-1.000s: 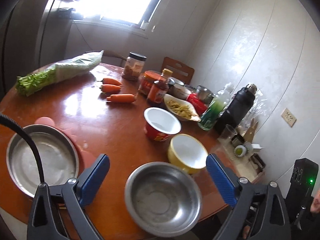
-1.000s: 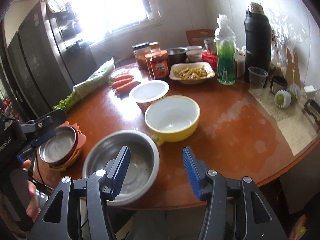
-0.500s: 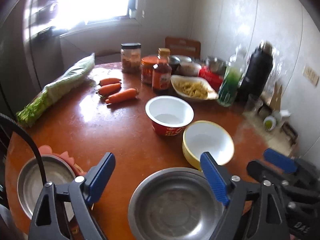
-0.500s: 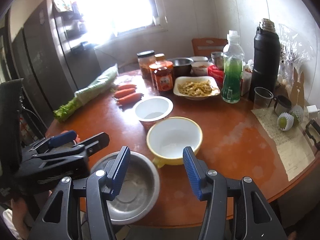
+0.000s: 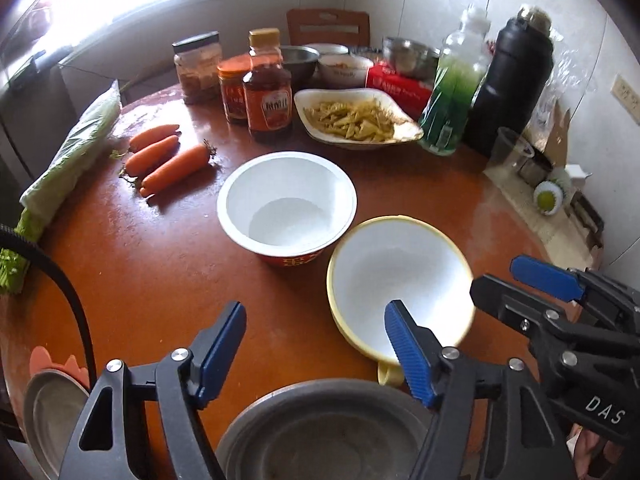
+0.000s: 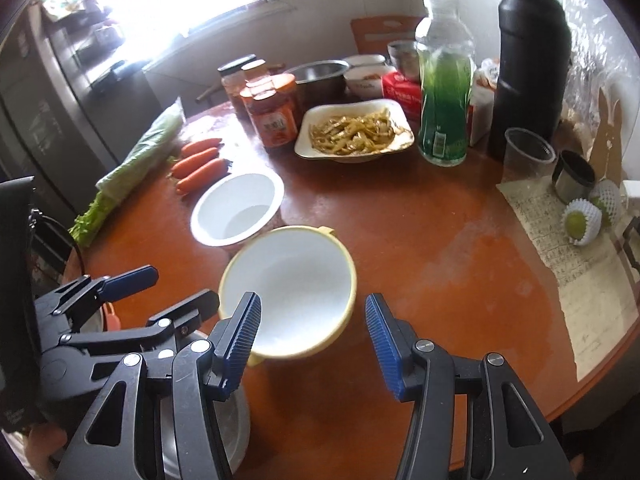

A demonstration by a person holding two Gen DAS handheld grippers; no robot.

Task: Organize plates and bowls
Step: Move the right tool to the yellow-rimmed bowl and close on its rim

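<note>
Hovering over a round reddish-brown table [image 5: 168, 264], two hand-held grippers with black frames and blue ribbed pads pointed down at a cluster of bowls. The left gripper [image 5: 316, 348] had its jaws closing, with only bare tabletop and the far rim of a steel bowl [image 5: 328, 428] showing between its pads; nothing was pressed between them. That steel bowl sat at the table's near edge, directly under the left gripper. The right gripper [image 6: 312, 338] was partly open and gripped nothing; its pads framed the near side of a yellow bowl [image 6: 296, 280] with a white inside, without visibly touching it. The two grippers were close together, the right one's fingers reaching in just beside the yellow bowl as seen from the left camera.

The yellow bowl stood just beyond the steel bowl, and a white paper bowl [image 5: 286, 208] with a red outside stood just behind it, nearly touching. At the near left edge, a steel plate [image 5: 50, 420] rested on something orange.

Farther back lay three carrots [image 5: 168, 160] and a bagged bunch of leafy greens [image 5: 68, 152]. Along the rear stood sauce jars [image 5: 268, 96], a white dish of yellow shredded food [image 5: 358, 118], a green drink bottle [image 6: 442, 92], a tall black flask [image 6: 528, 60], and more bowls, blurred by distance. Bright window light washed out the upper left.
</note>
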